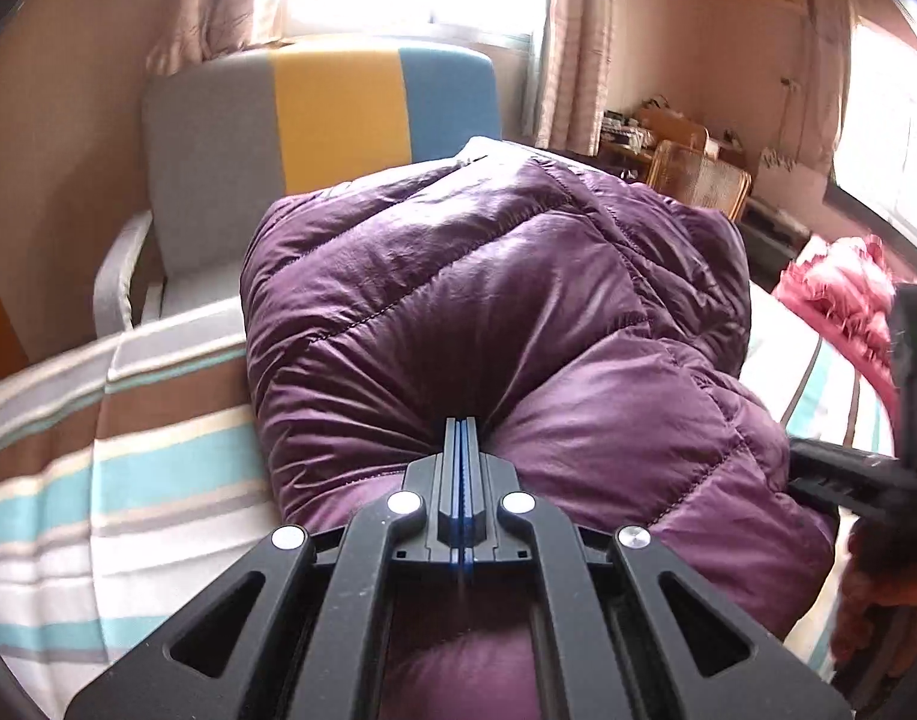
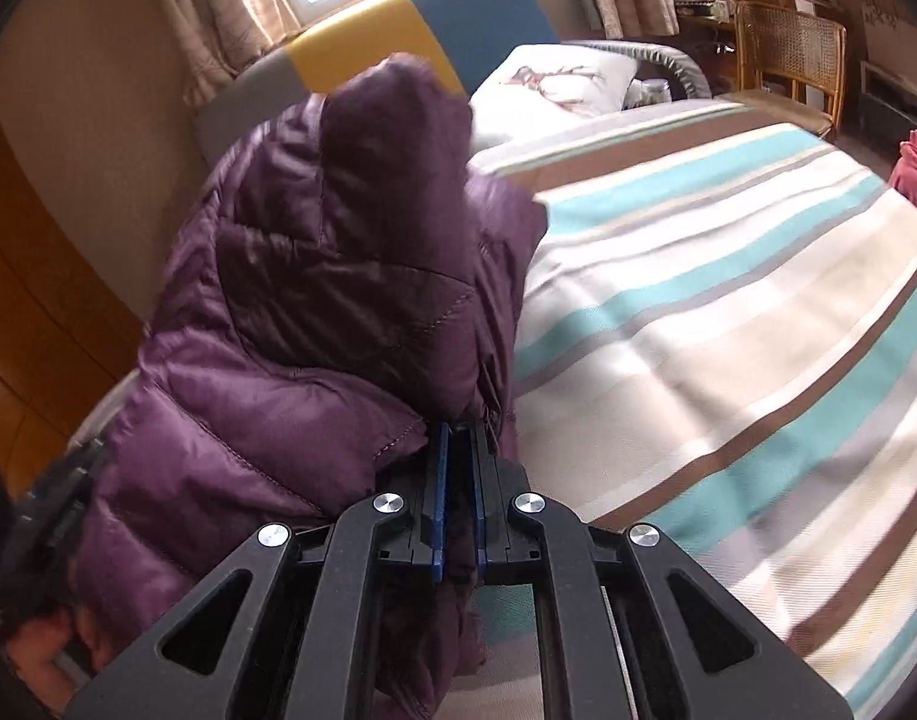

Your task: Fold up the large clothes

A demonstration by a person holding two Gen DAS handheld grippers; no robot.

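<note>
A purple quilted down jacket is bunched up over the striped bedspread. My left gripper is shut on a fold of the jacket, with the fabric puffing out on both sides of the fingers. My right gripper is shut on another edge of the jacket, which hangs lifted and folded over to the left of the fingers. The right gripper body also shows at the right edge of the left wrist view.
The striped bedspread spreads to the right. A grey, yellow and blue headboard and a white pillow lie at the far end. A pink garment lies at the right. A wicker chair stands beyond the bed.
</note>
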